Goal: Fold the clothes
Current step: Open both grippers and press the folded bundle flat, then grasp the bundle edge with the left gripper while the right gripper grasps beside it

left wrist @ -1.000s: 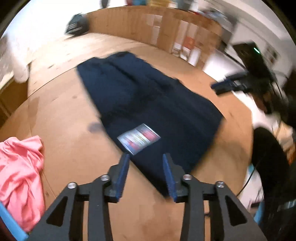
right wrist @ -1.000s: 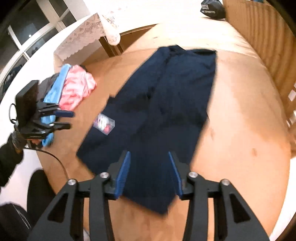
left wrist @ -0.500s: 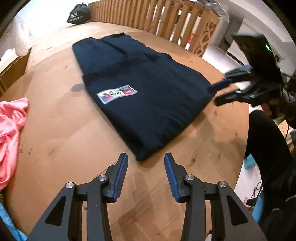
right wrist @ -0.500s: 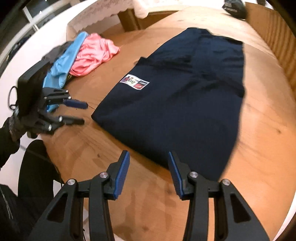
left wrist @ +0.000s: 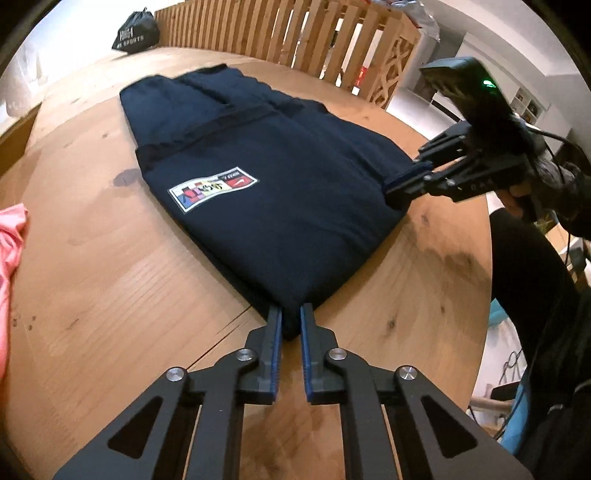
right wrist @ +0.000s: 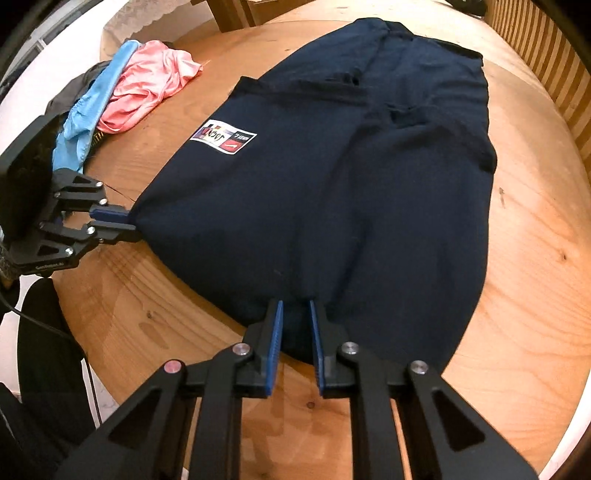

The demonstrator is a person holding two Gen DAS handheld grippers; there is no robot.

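A navy blue garment (left wrist: pixel 280 177) with a small colourful label (left wrist: pixel 212 187) lies flat on the round wooden table (left wrist: pixel 92 266); it also shows in the right wrist view (right wrist: pixel 351 192). My left gripper (left wrist: pixel 291 317) is shut on its near corner. My right gripper (right wrist: pixel 295 314) is shut on the other near corner of the hem. Each gripper shows in the other's view: the right one (left wrist: pixel 400 184) at the garment's right edge, the left one (right wrist: pixel 127 221) at its left edge.
A pile of pink (right wrist: pixel 147 88), light blue (right wrist: pixel 88 110) and dark clothes lies at the table's left side. A wooden slatted railing (left wrist: pixel 295 33) runs behind the table. A black bag (left wrist: pixel 135 33) sits far back. The person's dark legs are near the table's edge.
Both grippers have moved forward to the garment's near hem and closed on its two corners. Before, they were open above the table edge.
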